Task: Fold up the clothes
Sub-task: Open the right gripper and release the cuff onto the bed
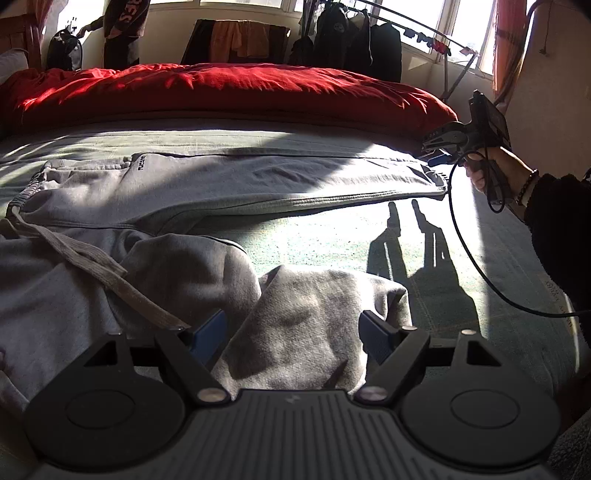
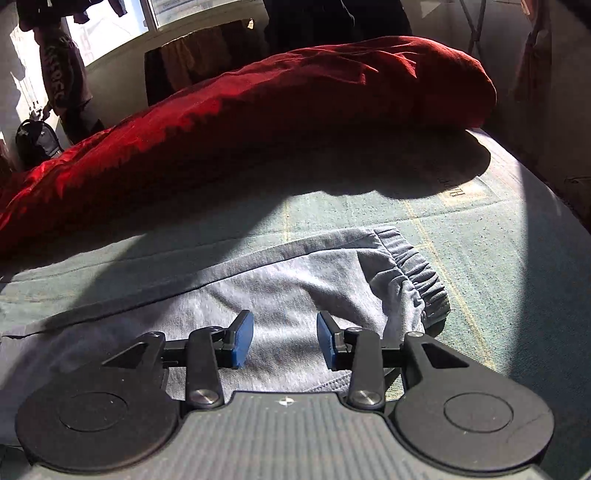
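Observation:
Grey sweatpants [image 1: 229, 184] lie on the green bedsheet [image 1: 332, 236]. One leg stretches right toward its cuff; the other leg is bunched near me, with the drawstring [image 1: 96, 266] across it. My left gripper [image 1: 295, 332] is open, its blue pads either side of a raised fold of grey cloth [image 1: 306, 325]. My right gripper [image 2: 284, 339] is open just above the stretched leg [image 2: 280, 288], close to its elastic cuff [image 2: 421, 280]. The right gripper also shows in the left wrist view [image 1: 436, 147], held by a hand at the cuff end.
A red duvet [image 1: 221, 92] is piled along the far side of the bed [image 2: 517, 258]. Behind it are a drying rack with dark clothes [image 1: 354, 40], windows and a standing person [image 1: 122, 29]. A black cable [image 1: 465, 251] hangs from the right gripper.

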### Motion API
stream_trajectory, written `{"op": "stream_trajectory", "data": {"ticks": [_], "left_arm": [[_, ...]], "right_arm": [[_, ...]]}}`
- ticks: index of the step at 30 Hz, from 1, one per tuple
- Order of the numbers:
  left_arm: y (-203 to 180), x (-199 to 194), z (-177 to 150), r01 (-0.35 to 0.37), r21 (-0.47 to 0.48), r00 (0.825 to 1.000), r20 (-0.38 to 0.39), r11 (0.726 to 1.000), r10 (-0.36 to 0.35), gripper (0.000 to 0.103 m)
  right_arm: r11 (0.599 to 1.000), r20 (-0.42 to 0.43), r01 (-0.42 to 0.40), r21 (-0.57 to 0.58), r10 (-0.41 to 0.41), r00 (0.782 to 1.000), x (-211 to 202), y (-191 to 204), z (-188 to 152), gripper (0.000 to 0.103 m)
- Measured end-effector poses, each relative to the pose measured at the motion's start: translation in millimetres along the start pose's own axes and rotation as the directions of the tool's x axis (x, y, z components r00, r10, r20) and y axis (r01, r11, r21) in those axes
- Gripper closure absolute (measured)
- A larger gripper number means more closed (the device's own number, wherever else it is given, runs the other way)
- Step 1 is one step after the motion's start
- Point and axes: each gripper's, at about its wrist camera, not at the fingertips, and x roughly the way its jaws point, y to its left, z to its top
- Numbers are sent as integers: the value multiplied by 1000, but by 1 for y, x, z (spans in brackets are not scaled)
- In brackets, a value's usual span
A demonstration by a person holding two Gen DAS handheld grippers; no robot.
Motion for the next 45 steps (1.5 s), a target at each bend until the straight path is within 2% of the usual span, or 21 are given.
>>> {"op": "stream_trajectory", "data": {"ticks": [1, 4, 7, 10, 13, 16, 19, 22, 25, 27, 30, 34, 39, 43, 45], "left_arm": [[3, 0, 1, -4, -7, 1000, 3, 1000, 4, 24], [11, 2, 2, -18, -23, 1000, 7, 1000, 18, 24], [20, 5, 3, -14, -39, 1000, 6, 999, 14, 24], [26, 11, 5, -5, -57, 1000, -9, 998, 4, 24], [30, 13, 5, 10, -62, 1000, -14, 998, -10, 24], [35, 12, 3, 15, -65, 1000, -8, 998, -16, 24], [39, 9, 2, 22, -79, 1000, 5, 997, -22, 24], [39, 4, 0, 30, -72, 999, 18, 997, -29, 24], [39, -3, -2, 40, -62, 999, 25, 997, -38, 24], [41, -8, -4, 42, -57, 999, 25, 997, -41, 24], [46, -13, -7, 22, -41, 1000, 18, 999, -21, 24], [57, -20, -9, 6, -34, 1000, 17, 999, -5, 24], [76, -28, -9, -12, -51, 1000, 20, 999, 13, 24], [93, -39, -9, -39, -70, 998, 39, 997, 42, 23], [103, -46, -13, -51, -83, 997, 50, 995, 55, 23]], "right_arm": [[999, -21, -18, -30, 17, 1000, 10, 11, -2, 60], [992, -79, 14, -123, -24, 997, 46, 26, -11, 60], [977, -2, 86, -194, -88, 996, 61, 22, -14, 59], [985, 30, 120, -123, -117, 993, 72, 4, -3, 56], [990, 18, 142, -11, -141, 990, 75, -14, 8, 56], [986, 7, 159, 41, -159, 987, 65, -10, 10, 55], [996, -16, 70, -60, -71, 997, 52, 28, 3, 53], [974, -72, -43, -224, 27, 997, 43, 78, -16, 48], [926, -111, -59, -374, 18, 994, 38, 113, -46, 46], [905, -134, -41, -423, -18, 991, 39, 118, -65, 41], [902, -125, -12, -431, -46, 991, 27, 110, -76, 31], [931, -181, 22, -365, -94, 979, 11, 103, -64, 31], [930, -165, -59, -362, -1, 986, -10, 143, -54, 31], [909, -187, -152, -388, 83, 979, -5, 200, -53, 31], [893, -217, -178, -414, 93, 972, 5, 229, -56, 31]]}}
